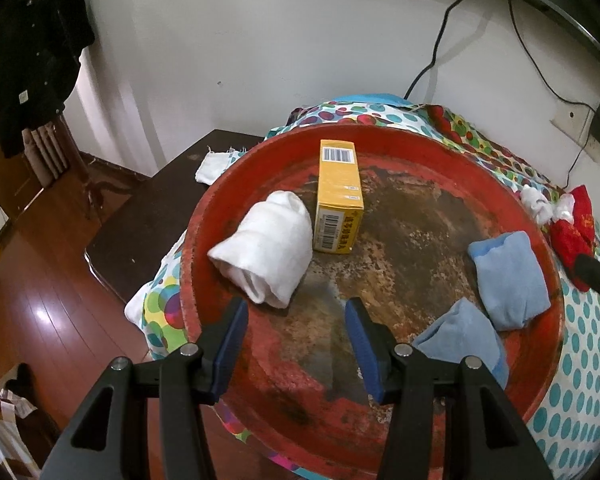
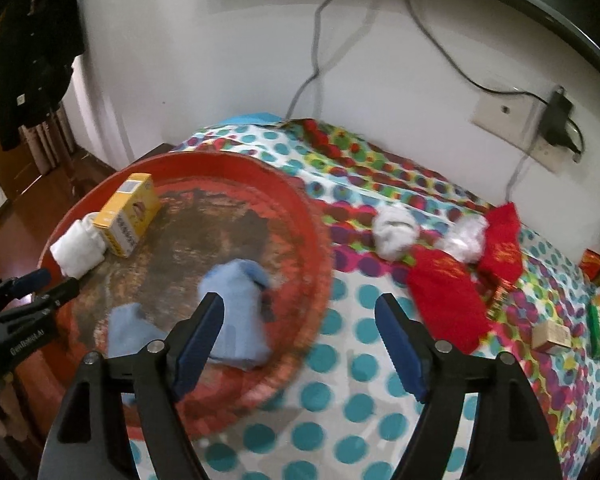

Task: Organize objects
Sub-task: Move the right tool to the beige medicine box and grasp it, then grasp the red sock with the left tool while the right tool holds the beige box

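The left gripper [image 1: 296,324] points steeply down over the near part of the round red tray [image 1: 440,148]. Its two blue-padded fingers [image 1: 231,344] stand apart, and only the worn tray floor is between them.

The right gripper [image 2: 300,320] also tilts downward, above the right edge of the tray [image 2: 308,216], where the tray meets the dotted cloth [image 2: 364,364]. Its jaws are spread wide and hold nothing. A blue folded sock [image 2: 240,308] lies inside the tray, partly behind the left finger; the picture is blurred here, so I cannot tell if it touches the finger.

In the tray, a white rolled sock [image 1: 266,246] lies near the left rim, touching a yellow box [image 1: 338,196] that lies toward the far rim. Two blue socks are at the right rim: one [image 1: 510,278] close to the edge, the other [image 1: 466,338] nearer the camera.

On the cloth, well apart from the tray, lie white bundles [image 2: 394,234] and red packets [image 2: 446,300].
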Tool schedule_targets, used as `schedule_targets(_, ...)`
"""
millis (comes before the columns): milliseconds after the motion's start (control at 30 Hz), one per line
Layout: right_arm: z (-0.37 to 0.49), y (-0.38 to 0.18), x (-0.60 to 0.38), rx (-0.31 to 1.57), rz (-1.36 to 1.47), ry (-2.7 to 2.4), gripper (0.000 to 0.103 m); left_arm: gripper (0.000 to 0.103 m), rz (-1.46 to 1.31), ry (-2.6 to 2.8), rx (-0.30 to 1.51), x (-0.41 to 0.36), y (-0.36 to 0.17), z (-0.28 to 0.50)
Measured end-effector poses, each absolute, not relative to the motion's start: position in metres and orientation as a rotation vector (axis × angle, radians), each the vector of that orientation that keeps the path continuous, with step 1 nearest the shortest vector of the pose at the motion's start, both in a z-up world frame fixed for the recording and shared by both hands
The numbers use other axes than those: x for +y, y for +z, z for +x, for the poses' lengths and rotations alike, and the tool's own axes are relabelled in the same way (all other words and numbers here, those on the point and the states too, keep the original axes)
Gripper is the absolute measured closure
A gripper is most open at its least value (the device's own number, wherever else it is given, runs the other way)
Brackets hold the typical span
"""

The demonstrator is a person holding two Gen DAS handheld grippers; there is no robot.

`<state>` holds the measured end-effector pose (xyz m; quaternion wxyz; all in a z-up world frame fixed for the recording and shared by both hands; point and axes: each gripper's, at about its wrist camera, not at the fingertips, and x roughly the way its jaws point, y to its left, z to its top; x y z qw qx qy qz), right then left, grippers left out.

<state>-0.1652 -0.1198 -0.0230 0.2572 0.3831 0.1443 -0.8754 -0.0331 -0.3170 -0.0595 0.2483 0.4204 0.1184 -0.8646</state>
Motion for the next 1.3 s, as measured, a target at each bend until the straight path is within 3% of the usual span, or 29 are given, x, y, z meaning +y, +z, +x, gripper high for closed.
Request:
schedule_targets(433, -0.224, -0.054, 0.037, 0.229, 1.213, -2.61, 0.027, 0.051, 1.185, -2.393, 0.234, -0.295, -0.063, -0.041)
schedule_targets(567, -0.25, -0.067, 0.08, 0.193, 1.273, -2.643, 0.02, 0.051, 1.191, -2.395, 0.174, -0.288, -0.065, -0.044)
schedule_targets(667, -0.266, -0.079, 0.097, 0.197, 1.302, -2.647, 0.015, 0.051, 1.192, -2.396, 0.133, -0.283, -0.065, -0.046)
schedule_targets(1000, -0.31, -0.101, 0.097, 0.207, 1.3, -2.603, 0.015, 0.051, 1.122, -2.42, 0.009, -0.267, -0.061, -0.048)
schedule_targets(1067, -0.316, -0.1, 0.096, 0.2, 1.296, -2.607, 0.019, 0.051, 1.114, -2.426, -0.037, -0.261, -0.06, -0.05)
schedule_targets(1100, -0.317, -0.098, 0.097, 0.181, 1.28, -2.606, 0.037, 0.051, 1.112, -2.425, -0.052, -0.259, -0.059, -0.052)
schedule_targets(1133, -0.316, -0.096, 0.097, 0.174, 1.269, -2.608, 0.042, 0.051, 1.115, -2.425, -0.057, -0.256, -0.056, -0.053)
schedule_targets(1300, -0.297, -0.093, 0.105, 0.094, 1.254, -2.578, 0.042, 0.051, 1.12, -2.498, -0.096, -0.23, -0.033, -0.064)
